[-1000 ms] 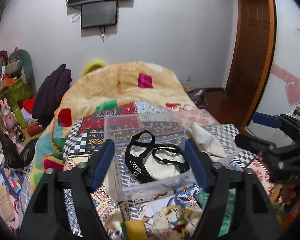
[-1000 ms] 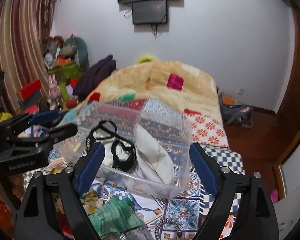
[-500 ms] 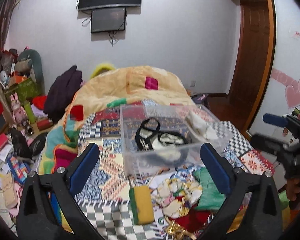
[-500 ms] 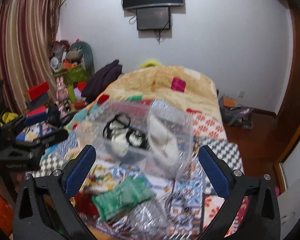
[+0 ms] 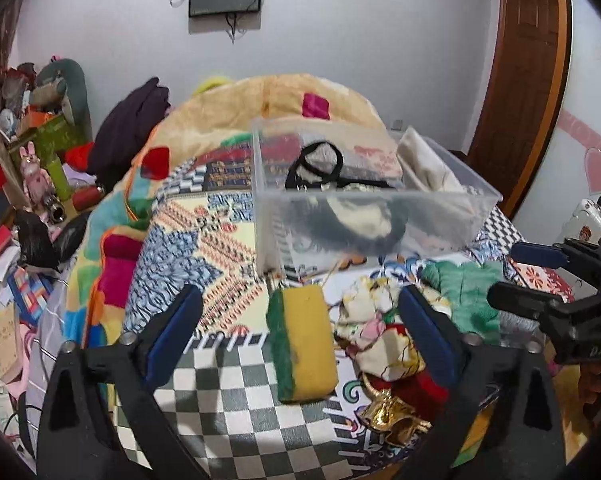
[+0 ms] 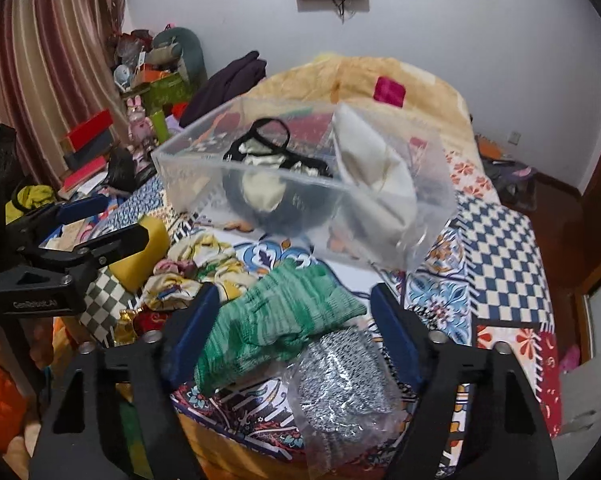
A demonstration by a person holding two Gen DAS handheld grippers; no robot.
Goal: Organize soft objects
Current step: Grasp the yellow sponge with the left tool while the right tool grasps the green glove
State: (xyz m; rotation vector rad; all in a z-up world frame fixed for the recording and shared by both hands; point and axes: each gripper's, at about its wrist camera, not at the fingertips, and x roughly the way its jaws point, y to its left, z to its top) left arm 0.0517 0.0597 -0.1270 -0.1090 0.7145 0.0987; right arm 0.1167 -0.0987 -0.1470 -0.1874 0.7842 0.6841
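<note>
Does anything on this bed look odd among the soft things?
The gold metallic trinket near the bed's front edge looks hard and shiny, unlike the green knit and the sponge. The cream cloth drapes over the clear bin's wall.

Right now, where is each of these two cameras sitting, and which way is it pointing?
Left wrist: on the left gripper, facing the yellow-and-green sponge; the right gripper shows beside it.
Right wrist: on the right gripper, facing the green knitted cloth; the left gripper shows at its edge.
Shared: both see the clear plastic box on the patterned bedspread.
</note>
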